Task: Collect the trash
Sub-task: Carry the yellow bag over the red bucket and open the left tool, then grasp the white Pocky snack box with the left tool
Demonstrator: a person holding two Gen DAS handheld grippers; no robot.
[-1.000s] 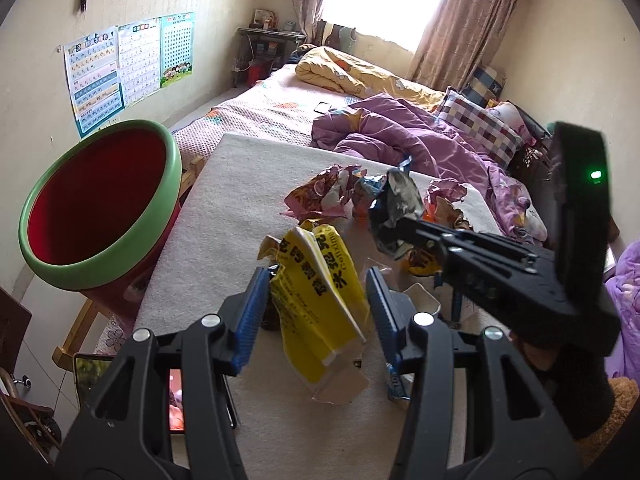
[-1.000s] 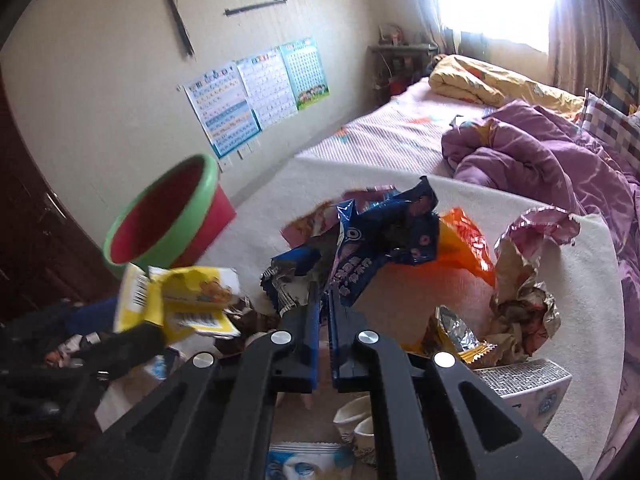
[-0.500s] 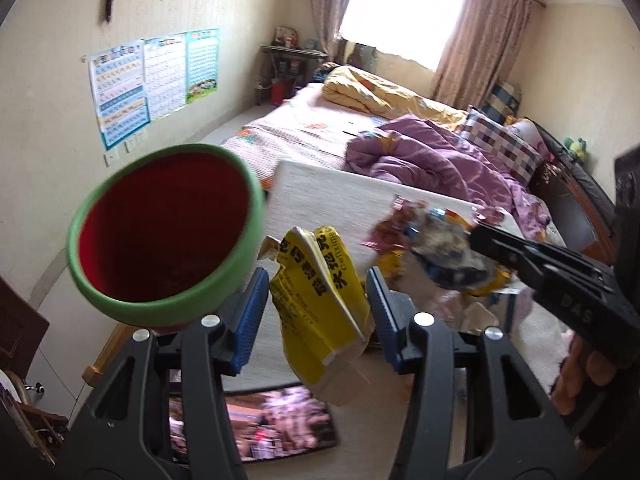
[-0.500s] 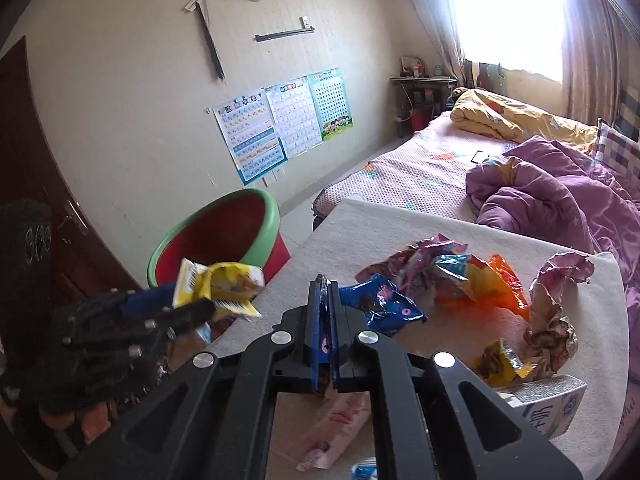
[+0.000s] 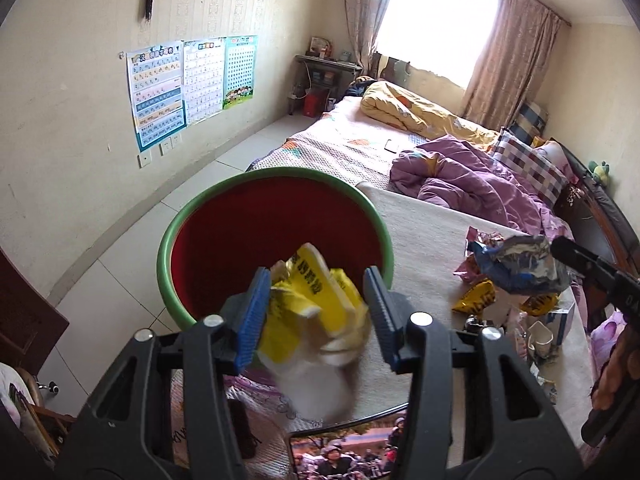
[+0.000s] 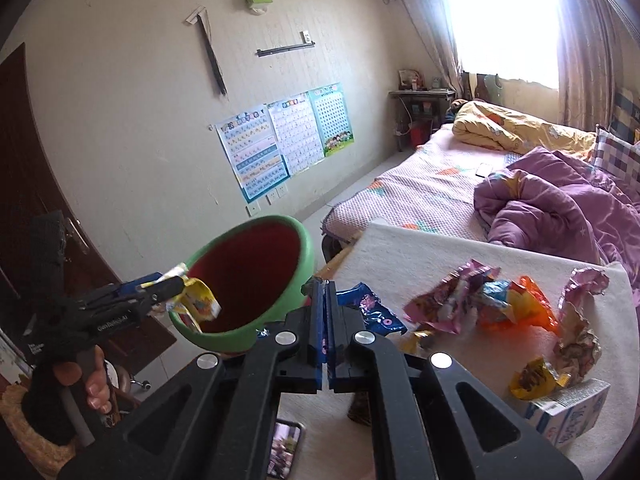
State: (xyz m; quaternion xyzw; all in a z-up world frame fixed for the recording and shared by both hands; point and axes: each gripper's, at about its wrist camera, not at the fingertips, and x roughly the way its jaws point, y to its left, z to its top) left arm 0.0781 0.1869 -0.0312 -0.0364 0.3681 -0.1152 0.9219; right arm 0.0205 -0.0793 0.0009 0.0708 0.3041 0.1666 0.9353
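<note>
My left gripper (image 5: pixel 316 272) holds a yellow snack wrapper (image 5: pixel 316 304) between its blue pads, right above the mouth of a red bin with a green rim (image 5: pixel 256 184). Its jaws are closing on the wrapper. From the right wrist view, the left gripper (image 6: pixel 168 284) and its yellow wrapper (image 6: pixel 198 300) hang over the bin's near rim (image 6: pixel 280 308). My right gripper (image 6: pixel 323 286) is shut on a crumpled blue wrapper (image 6: pixel 372 312) and lifted above the white mat. That blue wrapper (image 5: pixel 516 268) also shows at the right of the left wrist view.
Several crumpled wrappers (image 6: pixel 480 304) lie piled on the white mat (image 6: pixel 440 252), with a milk carton (image 6: pixel 568 412) at its right edge and paper cups (image 5: pixel 540 336) nearby. A phone (image 6: pixel 284 448) lies at the mat's near edge. A bed with a purple quilt (image 6: pixel 560 208) is behind.
The left gripper has carried the yellow wrapper leftward from over the mat to above the bin. The right gripper has lifted the blue wrapper off the pile and drifted left.
</note>
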